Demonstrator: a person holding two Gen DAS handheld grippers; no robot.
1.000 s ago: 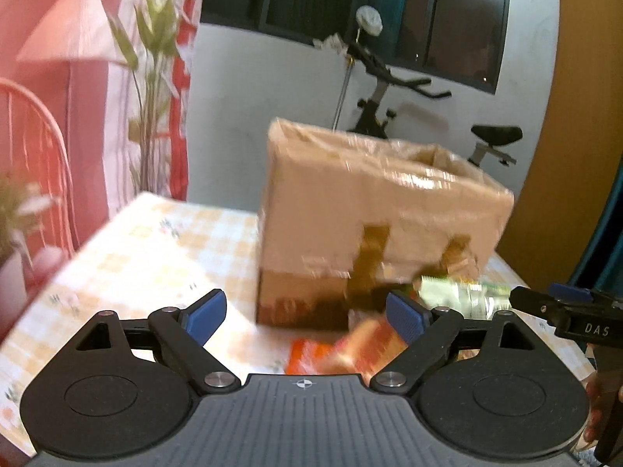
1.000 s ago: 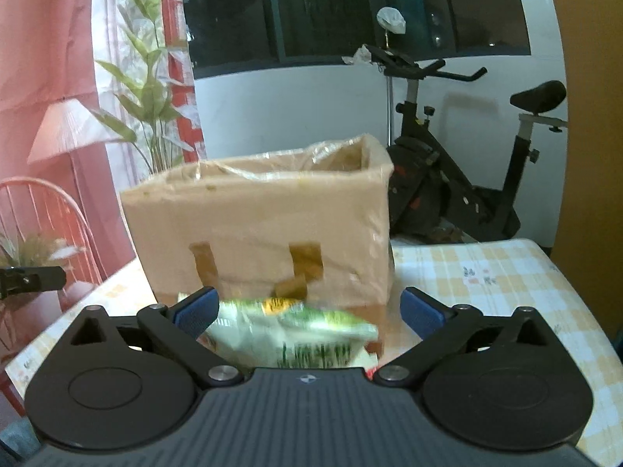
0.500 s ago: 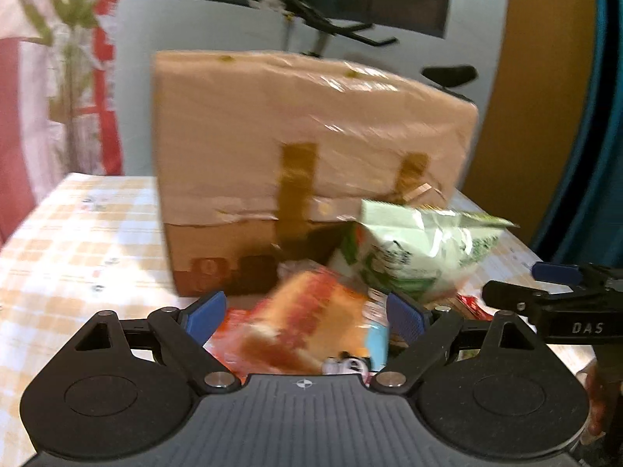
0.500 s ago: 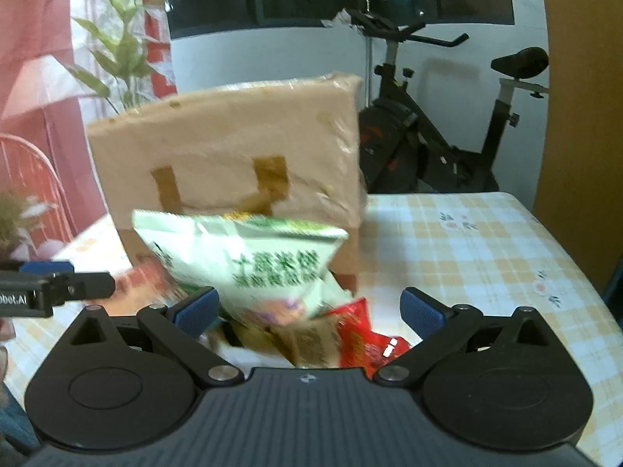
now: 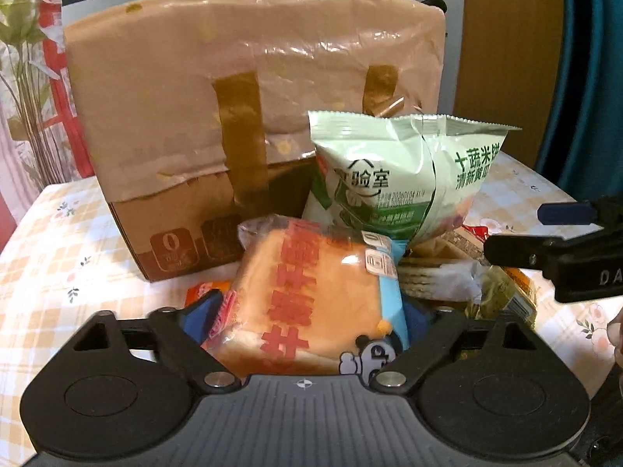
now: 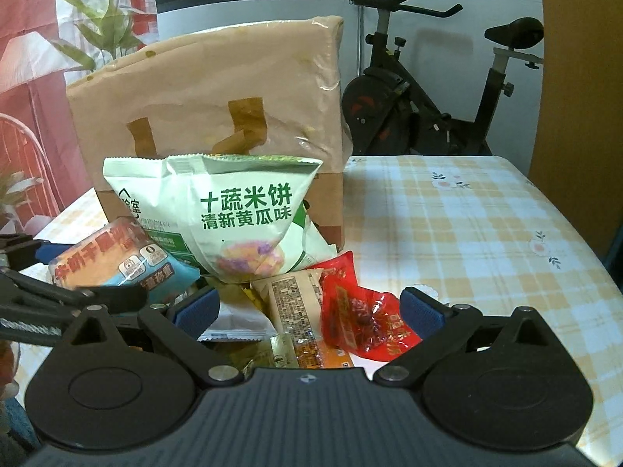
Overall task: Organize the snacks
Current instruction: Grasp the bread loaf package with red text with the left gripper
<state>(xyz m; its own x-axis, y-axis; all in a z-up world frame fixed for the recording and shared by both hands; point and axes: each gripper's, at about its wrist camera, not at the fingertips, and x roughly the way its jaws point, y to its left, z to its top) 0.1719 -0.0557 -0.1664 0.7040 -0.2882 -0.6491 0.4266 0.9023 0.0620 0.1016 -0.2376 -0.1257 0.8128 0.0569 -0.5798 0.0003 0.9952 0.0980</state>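
Snacks sit heaped on the checked counter [image 6: 447, 214] in front of a tall cardboard box [image 5: 233, 78], which fills the upper middle of both wrist views. In the left wrist view, the left tool [image 5: 307, 321] has its blue pads on either side of an orange-and-blue wrapped bread pack [image 5: 315, 303], low in the centre of the frame. Its jaws have just been closing with the pack between them; whether the pads already press on the wrapper cannot be told. The pack's long axis runs away from the tool toward the box, so the jaws span its shorter width. Behind it, right of centre, a pale green rice-cracker bag [image 5: 405, 179] stands upright against the box. In the right wrist view, the right tool [image 6: 309, 313] is spread wide and empty over small sachets at the bottom centre, a red candy packet [image 6: 362, 319] nearest its right pad. The left hand looks nearer to a grasp; the box is the likely destination.
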